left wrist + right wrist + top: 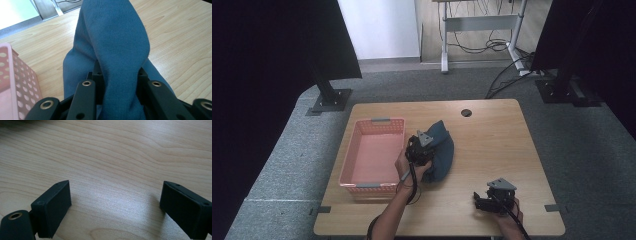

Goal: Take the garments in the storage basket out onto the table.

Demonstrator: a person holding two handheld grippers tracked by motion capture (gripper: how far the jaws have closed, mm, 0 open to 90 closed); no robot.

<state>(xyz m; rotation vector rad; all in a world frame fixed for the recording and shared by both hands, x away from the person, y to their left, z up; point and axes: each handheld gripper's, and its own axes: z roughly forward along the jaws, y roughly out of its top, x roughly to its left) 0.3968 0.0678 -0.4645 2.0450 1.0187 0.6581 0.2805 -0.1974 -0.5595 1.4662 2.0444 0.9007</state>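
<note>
High view: the left gripper (421,148) rests on a dark blue cloth (443,152) lying on the wooden table (492,145), just beside the pink perforated basket (373,154). The right gripper (493,196) sits well apart.

Left gripper view: jaws clamp a raised fold of the cloth (117,50). Risk: a shallow bite may let fabric slip.

Right gripper view: jaws stand wide, holding nothing. No readable markings.

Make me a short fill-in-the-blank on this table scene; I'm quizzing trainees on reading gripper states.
1. The left gripper is shut on the blue ____.
2. The right gripper has its jaws ____ above bare wood.
3. The pink basket lies to the ____ of the cloth in the high view.

Missing words: cloth; open; left
</note>
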